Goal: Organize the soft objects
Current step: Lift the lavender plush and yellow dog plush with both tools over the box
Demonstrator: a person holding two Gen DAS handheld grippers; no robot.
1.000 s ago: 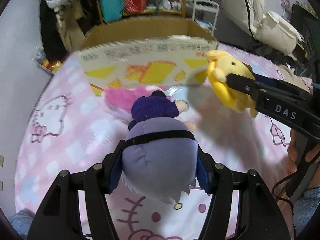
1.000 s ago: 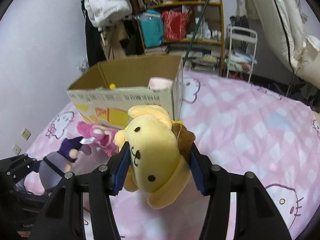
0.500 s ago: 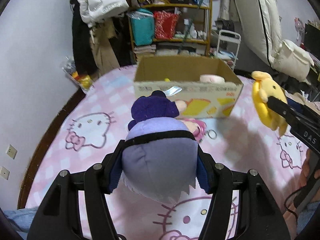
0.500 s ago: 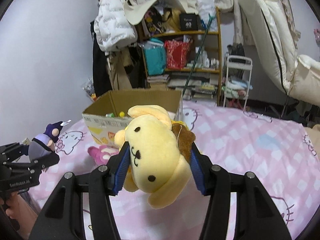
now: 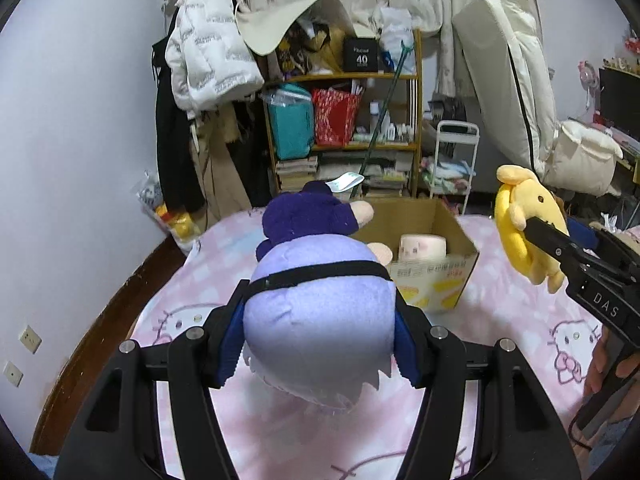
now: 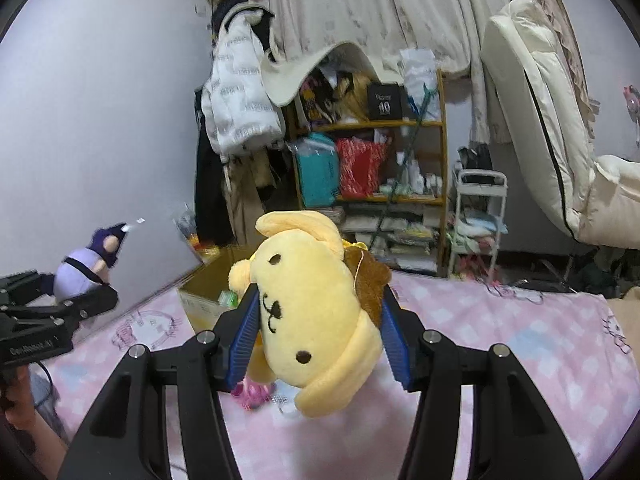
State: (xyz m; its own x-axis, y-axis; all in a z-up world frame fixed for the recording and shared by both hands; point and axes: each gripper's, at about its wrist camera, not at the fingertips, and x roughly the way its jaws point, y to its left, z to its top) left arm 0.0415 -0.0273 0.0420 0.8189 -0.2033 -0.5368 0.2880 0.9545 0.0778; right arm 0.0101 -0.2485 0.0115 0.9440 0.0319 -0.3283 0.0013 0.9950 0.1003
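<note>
My left gripper (image 5: 320, 332) is shut on a purple plush doll (image 5: 316, 304) with a dark purple hat and holds it high above the bed. My right gripper (image 6: 318, 332) is shut on a yellow dog plush (image 6: 308, 320) with a brown cap, also lifted. Each shows in the other's view: the yellow plush (image 5: 524, 228) at the right, the purple doll (image 6: 86, 266) at the left. An open cardboard box (image 5: 436, 272) stands on the bed beyond both, with a pale pink roll (image 5: 422, 247) inside. A pink plush (image 6: 254, 394) lies on the bed below the yellow one, partly hidden.
The bed has a pink Hello Kitty blanket (image 5: 520, 320). Behind it stand a cluttered wooden shelf (image 5: 348, 128), hanging coats (image 5: 208, 64), a small white cart (image 5: 454, 168) and a folded cream mattress (image 5: 508, 80). The wall (image 5: 72, 160) runs along the left.
Both grippers have risen and tilted up with their plushes. The box now looks smaller and lower, and more of the room behind shows. Grips are unchanged.
</note>
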